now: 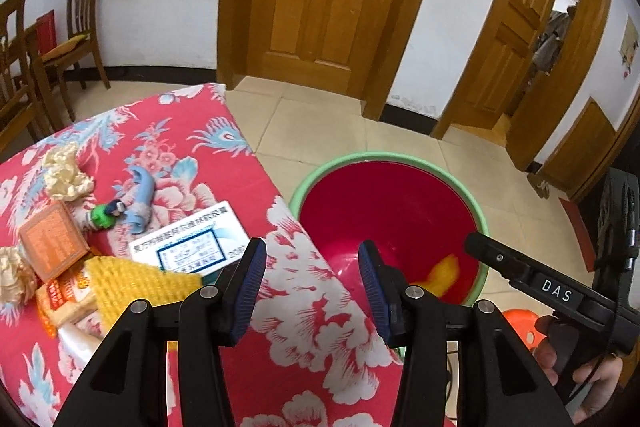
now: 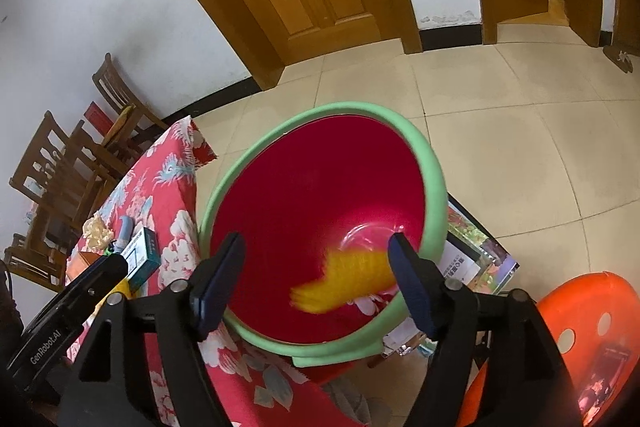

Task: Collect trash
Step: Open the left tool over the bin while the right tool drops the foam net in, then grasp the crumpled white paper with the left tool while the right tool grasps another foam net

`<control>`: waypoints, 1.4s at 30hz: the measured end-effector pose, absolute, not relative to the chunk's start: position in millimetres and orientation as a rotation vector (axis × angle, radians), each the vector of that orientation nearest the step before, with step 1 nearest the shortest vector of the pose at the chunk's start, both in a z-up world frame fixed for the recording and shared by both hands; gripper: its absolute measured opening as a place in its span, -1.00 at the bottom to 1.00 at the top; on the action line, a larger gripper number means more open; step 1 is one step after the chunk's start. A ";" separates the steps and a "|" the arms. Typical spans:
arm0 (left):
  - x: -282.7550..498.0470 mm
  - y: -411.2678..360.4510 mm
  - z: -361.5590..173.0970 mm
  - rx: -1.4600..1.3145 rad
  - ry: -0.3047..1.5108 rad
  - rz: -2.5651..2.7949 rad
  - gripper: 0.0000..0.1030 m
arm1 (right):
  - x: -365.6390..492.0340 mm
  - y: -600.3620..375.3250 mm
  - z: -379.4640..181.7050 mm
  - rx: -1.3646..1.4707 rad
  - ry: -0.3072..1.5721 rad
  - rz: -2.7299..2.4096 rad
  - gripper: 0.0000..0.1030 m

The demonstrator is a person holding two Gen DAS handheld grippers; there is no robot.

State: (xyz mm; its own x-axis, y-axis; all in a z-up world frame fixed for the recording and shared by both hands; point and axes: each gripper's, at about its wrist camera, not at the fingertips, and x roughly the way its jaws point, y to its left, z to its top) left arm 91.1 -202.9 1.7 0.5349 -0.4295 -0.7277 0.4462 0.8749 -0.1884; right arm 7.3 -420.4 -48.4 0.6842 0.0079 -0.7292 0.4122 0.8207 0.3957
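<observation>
The right gripper (image 2: 316, 281) hangs over the red plastic bin with a green rim (image 2: 434, 195), jaws apart and empty; the yellow knitted scrap (image 2: 344, 277) blurs inside the bin (apparently mid-drop). The left gripper (image 1: 312, 291), fingers apart, holds nothing. Keep the right gripper centred above the bin until the scrap settles, then fetch the crumpled cream paper (image 1: 66, 171) from the red floral tablecloth (image 1: 180, 163).

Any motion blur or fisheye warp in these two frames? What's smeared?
Right wrist view: the yellow item inside the red bin is smeared by motion blur, everything else sharp; door frames bow strongly. Left wrist view: the same yellow item is soft, the trash on the table crisp; dark vignette at the corners, even indoor light, no glare.
</observation>
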 end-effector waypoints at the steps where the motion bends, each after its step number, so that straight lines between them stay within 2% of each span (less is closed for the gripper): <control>1: 91.1 -200.7 2.5 0.017 0.859 -0.518 -0.04 | 7.1 -418.7 -46.9 0.576 0.789 -0.239 0.48; 11: 85.7 -174.9 14.1 -0.015 0.839 -0.479 -0.04 | -0.8 -402.8 -25.8 0.564 0.744 -0.214 0.50; 25: 75.6 -99.4 32.3 -0.072 0.794 -0.352 -0.04 | 0.8 -335.8 2.8 0.497 0.723 -0.093 0.50; 42: 82.8 4.2 20.8 -0.135 0.788 -0.147 0.06 | 24.6 -257.5 -12.1 0.421 0.808 0.011 0.50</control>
State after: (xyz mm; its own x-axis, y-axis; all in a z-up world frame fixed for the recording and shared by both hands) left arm 82.8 4.2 20.8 0.6962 -0.1817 -0.6944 0.0813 0.9812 -0.1753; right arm 24.6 -257.5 -12.1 0.6953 0.1687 -0.6986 0.1488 0.9172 0.3695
